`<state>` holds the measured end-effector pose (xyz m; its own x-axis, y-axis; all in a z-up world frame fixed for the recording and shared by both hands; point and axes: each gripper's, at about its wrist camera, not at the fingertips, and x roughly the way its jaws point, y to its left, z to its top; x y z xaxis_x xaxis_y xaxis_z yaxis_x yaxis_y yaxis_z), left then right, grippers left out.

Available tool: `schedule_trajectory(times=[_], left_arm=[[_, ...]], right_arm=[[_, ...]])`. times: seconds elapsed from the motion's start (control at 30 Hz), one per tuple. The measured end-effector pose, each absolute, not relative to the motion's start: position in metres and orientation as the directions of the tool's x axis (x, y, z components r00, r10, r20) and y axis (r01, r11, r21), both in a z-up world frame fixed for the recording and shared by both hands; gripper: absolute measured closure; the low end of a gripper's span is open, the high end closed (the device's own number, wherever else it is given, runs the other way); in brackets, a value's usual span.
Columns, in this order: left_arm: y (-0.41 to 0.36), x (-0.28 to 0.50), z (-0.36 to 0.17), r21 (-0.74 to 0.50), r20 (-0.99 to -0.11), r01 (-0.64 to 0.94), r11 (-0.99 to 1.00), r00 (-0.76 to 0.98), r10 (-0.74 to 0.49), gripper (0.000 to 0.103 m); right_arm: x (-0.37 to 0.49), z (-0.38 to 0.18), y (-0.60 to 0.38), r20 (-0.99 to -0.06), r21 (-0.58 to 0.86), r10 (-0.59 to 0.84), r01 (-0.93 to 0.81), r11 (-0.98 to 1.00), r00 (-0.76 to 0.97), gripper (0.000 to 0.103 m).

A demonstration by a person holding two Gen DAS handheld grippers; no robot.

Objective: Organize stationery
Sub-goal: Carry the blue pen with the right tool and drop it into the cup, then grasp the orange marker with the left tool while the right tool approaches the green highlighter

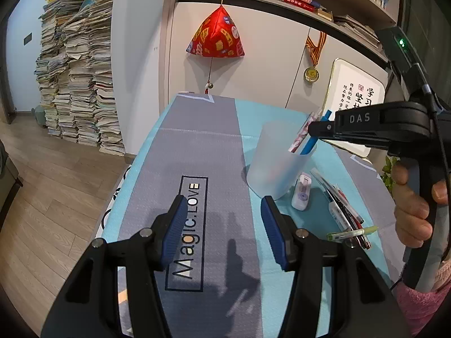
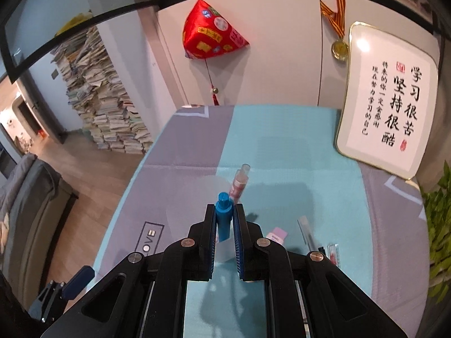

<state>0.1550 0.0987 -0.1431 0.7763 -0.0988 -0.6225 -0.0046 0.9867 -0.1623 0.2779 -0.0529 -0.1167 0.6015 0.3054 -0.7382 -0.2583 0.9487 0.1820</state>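
My right gripper clamped on the blue pen, its lower end inside the frosted cup beside 1 pink pen, my left gripper half open, empty, over the mat, loose pens lying right of the cup

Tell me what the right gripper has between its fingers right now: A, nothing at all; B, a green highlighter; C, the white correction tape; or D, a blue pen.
D: in the right wrist view the right gripper is closed on a blue pen, and the left wrist view shows that pen's lower end inside the frosted cup.
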Motion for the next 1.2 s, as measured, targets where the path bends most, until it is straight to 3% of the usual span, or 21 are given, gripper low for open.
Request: schedule_trajectory(times=[0.43, 0.7, 1.2], left_arm=[[0.085, 0.153, -0.144, -0.146, -0.634, 0.015, 0.989, 0.766, -0.105, 0.049], [0.065, 0.150, -0.144, -0.130, -0.643, 0.063, 0.990, 0.754, -0.132, 0.049], [-0.001, 0.153, -0.158, -0.076, -0.717, 0.166, 0.983, 0.676, -0.170, 0.049]], right_arm=[[0.267, -0.117, -0.067, -0.745, 0.222, 0.345, -0.276, 0.935, 0.571, 0.090], [0.241, -0.121, -0.105, -0.750, 0.166, 0.279, -0.237, 0.957, 0.599, 0.090], [0.235, -0.183, -0.204, -0.849, 0.191, 0.196, -0.060, 0.980, 0.491, 0.090]])
